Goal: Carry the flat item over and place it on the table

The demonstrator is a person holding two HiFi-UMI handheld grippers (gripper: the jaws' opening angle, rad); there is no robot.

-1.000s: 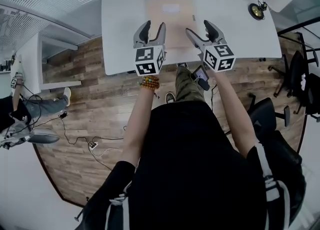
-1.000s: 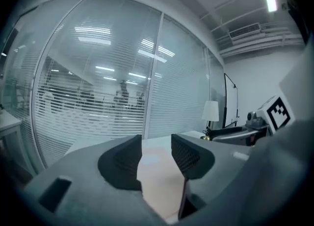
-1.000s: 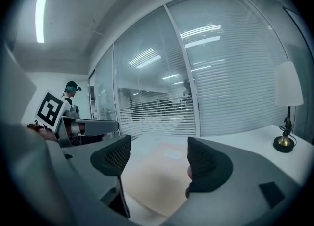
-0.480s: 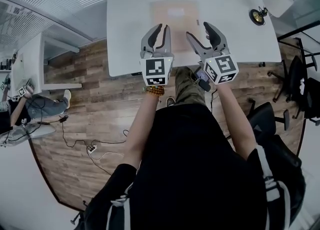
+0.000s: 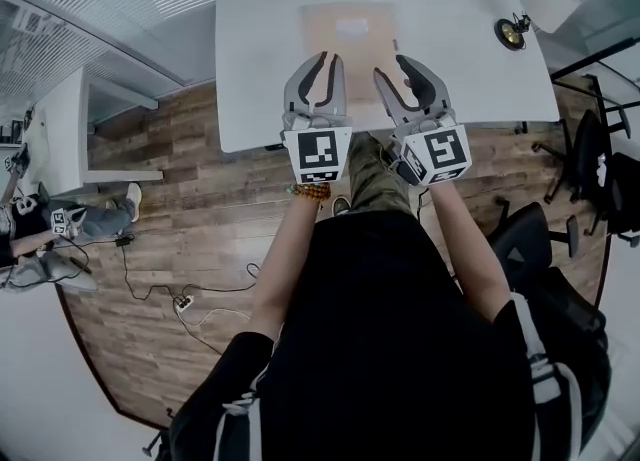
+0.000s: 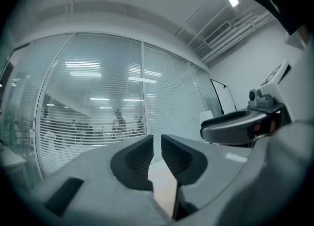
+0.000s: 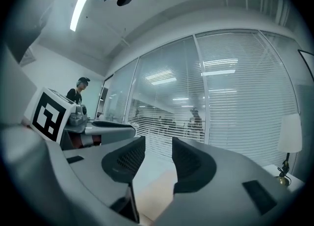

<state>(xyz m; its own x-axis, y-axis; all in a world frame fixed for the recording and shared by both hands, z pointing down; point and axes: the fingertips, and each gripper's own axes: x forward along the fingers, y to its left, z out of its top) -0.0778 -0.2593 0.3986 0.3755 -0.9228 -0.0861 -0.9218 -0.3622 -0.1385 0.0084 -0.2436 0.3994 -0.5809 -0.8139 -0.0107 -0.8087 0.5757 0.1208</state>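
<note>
The left gripper (image 6: 157,146) has just been closing, and its jaws stand all but together on nothing. The right gripper (image 7: 158,152), also just closing, is half apart and likewise empty. Just ahead of both, the flat tan item (image 5: 350,29) lies on the white table (image 5: 260,49), its long axis running away from the person and one near corner by each claw, so neither hand looks nearer.
</note>
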